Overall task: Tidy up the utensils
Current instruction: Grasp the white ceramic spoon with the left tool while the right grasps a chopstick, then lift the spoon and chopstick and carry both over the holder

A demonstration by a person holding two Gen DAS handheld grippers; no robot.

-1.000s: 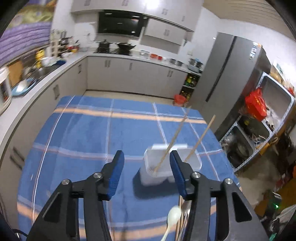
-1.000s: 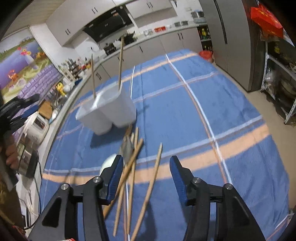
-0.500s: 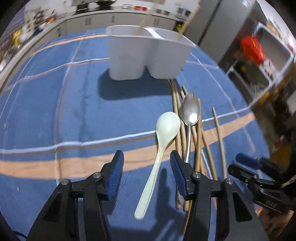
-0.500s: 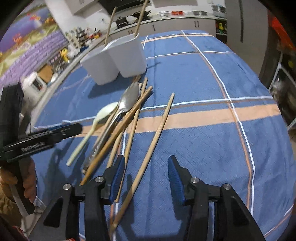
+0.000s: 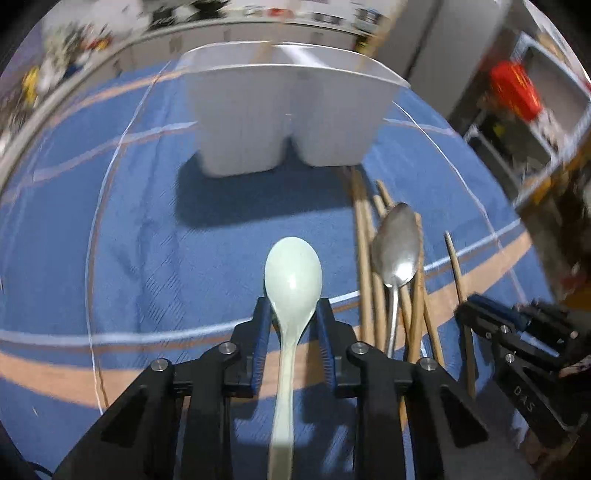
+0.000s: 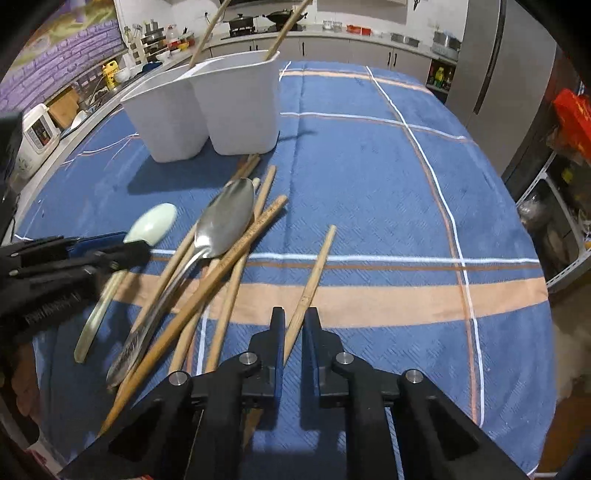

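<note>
1. On the blue plaid tablecloth (image 6: 369,166), a white two-compartment holder (image 6: 207,110) stands upright at the far end; it serves as the landmark here.
2. Two wooden chopsticks (image 6: 284,26) lean out of the holder's top, one from each side of the central divider as far as can be told.
3. Just in front of the holder's right compartment lies a loose bundle of wooden chopsticks (image 6: 236,251), crossing each other, their far ends nearly touching the holder's base.
4. A metal spoon (image 6: 225,221) rests on top of that bundle, bowl pointing toward the holder.
5. The left gripper (image 5: 293,314) is in front of the holder, to the left of the bundle. Its blue-padded fingers (image 5: 260,332) are closed in on a pale green spoon (image 5: 293,273), gripping it at the neck just behind the bowl; the bowl points toward the holder and the handle runs back between the fingers.
6. The right gripper (image 6: 294,325) is farther from the holder, to the right of the bundle. Its jaws are pressed in on the near end of a single chopstick (image 6: 316,273), which lies apart from the bundle and points toward the holder's side of the cloth.
7. From the right wrist view, the left gripper (image 6: 92,254) appears at the left edge with the pale green spoon's bowl sticking out past it.
</note>
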